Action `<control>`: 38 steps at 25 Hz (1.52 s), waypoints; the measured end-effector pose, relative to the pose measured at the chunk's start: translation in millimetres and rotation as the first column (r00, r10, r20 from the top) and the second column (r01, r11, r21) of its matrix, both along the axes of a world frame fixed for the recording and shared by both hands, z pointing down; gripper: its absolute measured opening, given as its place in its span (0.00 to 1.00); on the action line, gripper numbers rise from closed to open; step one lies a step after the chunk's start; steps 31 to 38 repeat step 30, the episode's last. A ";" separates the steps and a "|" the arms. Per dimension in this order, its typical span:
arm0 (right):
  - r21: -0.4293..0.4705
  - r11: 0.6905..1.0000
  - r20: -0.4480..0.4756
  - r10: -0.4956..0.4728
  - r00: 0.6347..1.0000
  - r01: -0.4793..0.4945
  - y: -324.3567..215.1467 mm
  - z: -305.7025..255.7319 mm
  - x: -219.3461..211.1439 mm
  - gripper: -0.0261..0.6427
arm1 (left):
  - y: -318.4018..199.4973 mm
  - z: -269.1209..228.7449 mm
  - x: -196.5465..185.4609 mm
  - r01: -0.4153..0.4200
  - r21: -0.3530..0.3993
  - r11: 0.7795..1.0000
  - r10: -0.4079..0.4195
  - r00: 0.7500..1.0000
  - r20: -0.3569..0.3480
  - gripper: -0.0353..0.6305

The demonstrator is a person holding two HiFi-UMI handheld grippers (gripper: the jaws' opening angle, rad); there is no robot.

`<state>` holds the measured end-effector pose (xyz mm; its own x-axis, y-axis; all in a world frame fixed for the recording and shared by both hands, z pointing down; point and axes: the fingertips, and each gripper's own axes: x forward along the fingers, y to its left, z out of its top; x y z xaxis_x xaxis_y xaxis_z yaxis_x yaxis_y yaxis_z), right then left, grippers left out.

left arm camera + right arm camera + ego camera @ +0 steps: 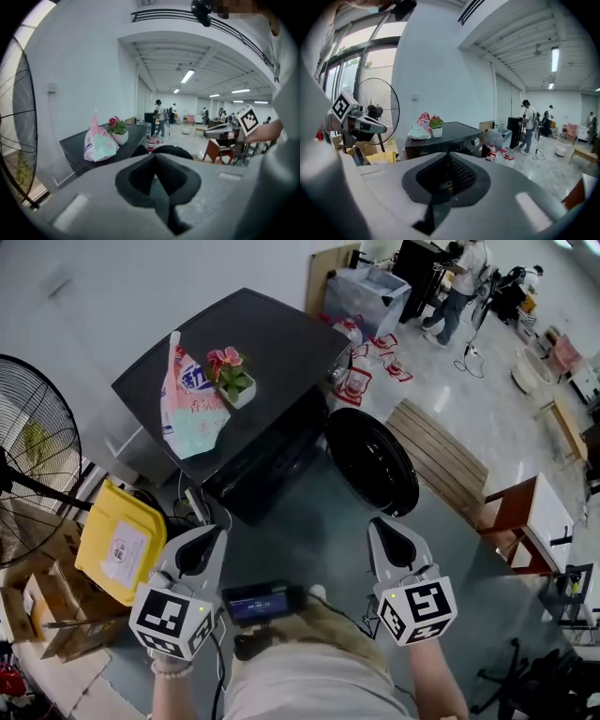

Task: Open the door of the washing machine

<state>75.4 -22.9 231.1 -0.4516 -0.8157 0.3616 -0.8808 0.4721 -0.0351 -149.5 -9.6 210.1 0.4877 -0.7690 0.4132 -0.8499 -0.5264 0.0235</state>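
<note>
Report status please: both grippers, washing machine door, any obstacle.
Left gripper shut, empty. Right gripper shut, empty. Washing machine door swung open. Nothing between grippers and door.

Floor (309, 531) carries the washing machine (272, 343), ahead of the left gripper (216, 532). On the machine's dark top lie a detergent bag (187, 404) and, just beside it, a potted flower (232, 376). A yellow bin (117, 540) stands on the floor left of that gripper. A slatted bench (436, 456) stands ahead-right of the right gripper (380, 523).

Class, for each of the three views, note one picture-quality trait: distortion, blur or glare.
Head view: sharp, the washing machine leaning from wide-angle bend. Left gripper view: black fisheye corners, ceiling lights bright. Right gripper view: same round frame, window washed out.
</note>
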 end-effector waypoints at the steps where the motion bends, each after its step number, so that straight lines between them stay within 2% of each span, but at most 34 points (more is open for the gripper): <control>1: 0.002 1.000 0.004 -0.001 1.000 0.001 0.7 -1.9 -1.6 0.06 | -0.1 -0.6 0.9 -0.001 0.000 1.000 0.001 1.000 -0.005 0.04; 15: 0.041 0.998 0.037 -0.039 0.999 0.037 -5.1 -20.6 -23.5 0.05 | -7.2 -4.3 7.7 -0.018 0.013 1.000 0.019 1.000 -0.019 0.04; 24: 0.040 0.998 -0.004 -0.039 0.999 0.039 -2.9 -17.7 -21.3 0.05 | -6.9 -1.6 9.9 -0.031 0.010 0.999 0.031 0.999 -0.024 0.04; 38: 0.043 0.999 -0.014 -0.022 1.000 0.022 -7.2 -18.9 -16.1 0.05 | -9.3 -1.2 11.4 -0.033 0.011 0.999 0.033 0.999 -0.032 0.04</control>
